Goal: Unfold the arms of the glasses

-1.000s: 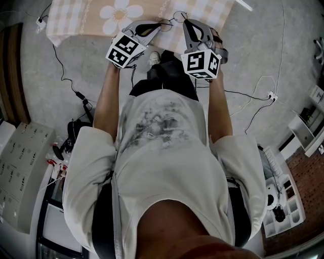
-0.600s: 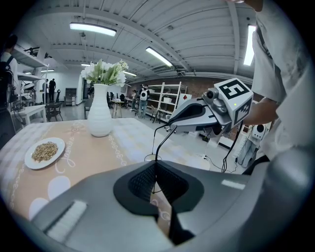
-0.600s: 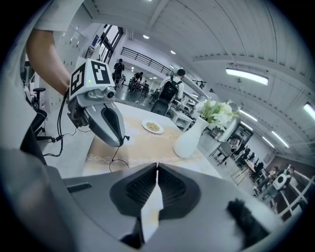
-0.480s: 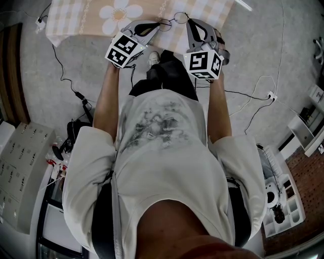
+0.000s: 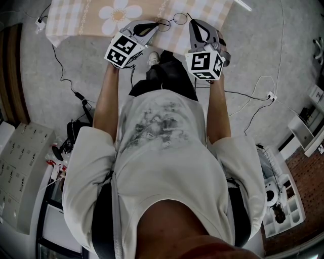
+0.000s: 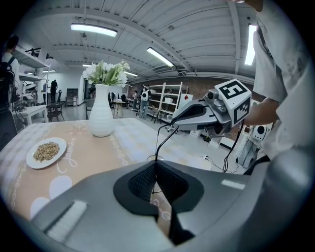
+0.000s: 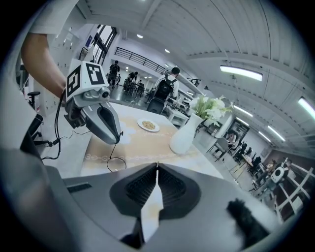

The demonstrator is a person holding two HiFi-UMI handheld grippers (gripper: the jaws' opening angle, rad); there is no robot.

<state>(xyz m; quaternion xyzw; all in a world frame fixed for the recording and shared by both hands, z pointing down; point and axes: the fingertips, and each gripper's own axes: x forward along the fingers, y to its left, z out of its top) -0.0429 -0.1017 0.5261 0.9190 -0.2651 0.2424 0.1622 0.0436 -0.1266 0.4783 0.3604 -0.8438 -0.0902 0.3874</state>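
**Entry: glasses (image 5: 174, 19)**, thin wire frame with round lenses. They hung in the air between my two tools, above the near edge of the tabletop (image 5: 76, 23).

**Left tool (image 6: 155, 165):** the jaws were closed on a thin wire of the frame. One lens ring sat at the tips, half hidden behind them. I could not tell which part of the frame was pinched.

**Right tool (image 7: 156, 170):** the jaws were closed on the glasses, with only a speck of the frame showing at the tips. The left gripper view showed the wire running up to this tool's tip.

**Head view only:** both tools appeared together with a daisy print (image 5: 120, 12) on the cloth. The far part of the tabletop was cut off at the top edge.

**Gripper views only:** a white vase (image 6: 102, 115) of flowers and a plate (image 6: 46, 151) of grains stood on the tabletop.

**Writing:** the cursive script (image 6: 69, 158) on the cloth was too warped to read. Each marker cube (image 5: 123, 49) carried black-and-white squares and no letters.
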